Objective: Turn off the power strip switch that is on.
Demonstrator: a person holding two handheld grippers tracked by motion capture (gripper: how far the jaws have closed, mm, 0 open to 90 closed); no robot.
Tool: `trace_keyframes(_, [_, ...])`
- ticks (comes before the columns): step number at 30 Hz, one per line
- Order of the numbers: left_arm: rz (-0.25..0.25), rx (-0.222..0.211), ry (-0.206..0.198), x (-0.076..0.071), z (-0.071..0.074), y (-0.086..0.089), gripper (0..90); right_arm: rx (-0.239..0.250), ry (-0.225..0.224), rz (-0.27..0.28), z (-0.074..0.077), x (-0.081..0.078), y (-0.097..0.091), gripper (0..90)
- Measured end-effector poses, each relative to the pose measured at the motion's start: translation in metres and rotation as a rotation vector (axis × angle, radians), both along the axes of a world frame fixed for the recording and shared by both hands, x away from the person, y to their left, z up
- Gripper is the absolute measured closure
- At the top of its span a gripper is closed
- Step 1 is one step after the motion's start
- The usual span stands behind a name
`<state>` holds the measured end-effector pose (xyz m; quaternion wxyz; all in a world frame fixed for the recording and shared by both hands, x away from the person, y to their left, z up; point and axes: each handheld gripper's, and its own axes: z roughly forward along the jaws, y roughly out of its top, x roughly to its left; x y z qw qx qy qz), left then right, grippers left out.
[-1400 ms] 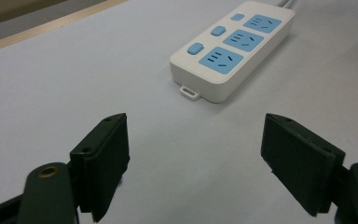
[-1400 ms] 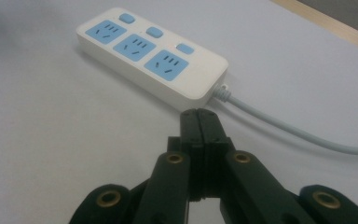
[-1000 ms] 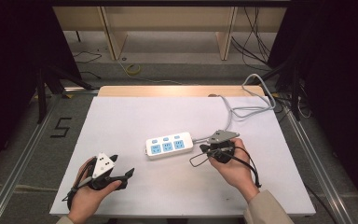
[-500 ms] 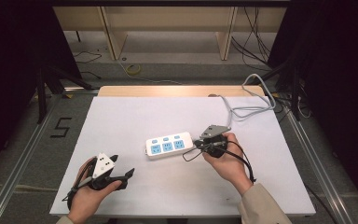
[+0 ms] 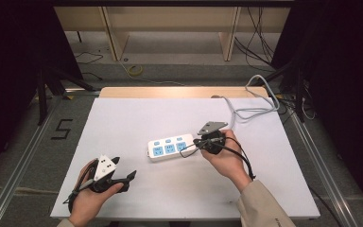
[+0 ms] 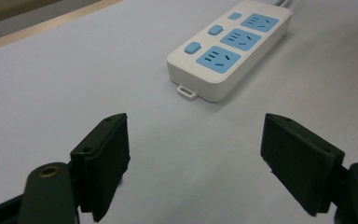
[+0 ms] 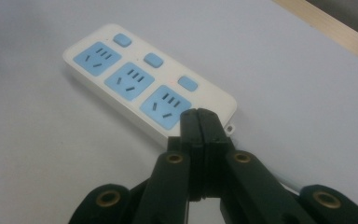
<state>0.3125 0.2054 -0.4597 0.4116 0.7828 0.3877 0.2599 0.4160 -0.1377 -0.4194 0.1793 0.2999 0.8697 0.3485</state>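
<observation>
A white power strip (image 5: 169, 148) with three blue sockets and three blue buttons lies flat near the middle of the white table (image 5: 123, 118). My right gripper (image 5: 196, 142) is at the strip's right end, shut with nothing between its jaws. In the right gripper view the closed tips (image 7: 199, 117) hover just over the near end of the power strip (image 7: 140, 79), by the last socket. My left gripper (image 5: 131, 176) rests near the front left of the table, open and empty. In the left gripper view its gripper (image 6: 196, 158) points toward the power strip (image 6: 228, 49), well short of it.
The strip's grey cable (image 5: 255, 111) loops off the table's far right corner. A wooden strip (image 5: 179, 92) borders the table's far edge. Metal rails (image 5: 23, 156) run along the floor on both sides, and a shelf frame (image 5: 170, 28) stands behind the table.
My right gripper has moved a little away from the person and leftward, up to the strip's right end, still shut. The left gripper and the strip have stayed put.
</observation>
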Motion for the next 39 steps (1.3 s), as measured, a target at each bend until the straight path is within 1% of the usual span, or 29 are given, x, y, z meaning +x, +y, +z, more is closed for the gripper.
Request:
trace_keyframes(9, [-0.002, 0.0, 0.001, 0.0, 0.0, 0.0, 23.6, -0.018, 0.008, 0.013, 0.003, 0.01, 0.011, 90.0])
trace_keyframes(21, [-0.001, -0.002, 0.001, 0.0, 0.0, 0.0, 23.8, -0.04, 0.051, 0.013, 0.004, 0.023, 0.023, 90.0])
trace_keyframes(24, [-0.001, -0.003, 0.001, 0.0, 0.0, 0.0, 23.8, -0.05, 0.053, 0.02, 0.005, 0.027, 0.026, 90.0])
trace_keyframes(28, [-0.001, -0.004, 0.001, 0.0, 0.0, 0.0, 23.8, -0.053, 0.064, 0.013, 0.005, 0.03, 0.03, 90.0])
trace_keyframes(29, [0.0, -0.004, 0.001, 0.0, 0.0, 0.0, 23.8, -0.06, 0.061, 0.022, 0.005, 0.032, 0.03, 90.0])
trace_keyframes(33, [-0.001, -0.004, 0.001, 0.0, 0.0, 0.0, 23.9, -0.057, 0.073, 0.013, 0.005, 0.035, 0.033, 90.0])
trace_keyframes(39, [-0.002, -0.003, 0.002, 0.0, 0.0, 0.0, 23.9, -0.06, 0.079, 0.013, 0.007, 0.039, 0.036, 90.0])
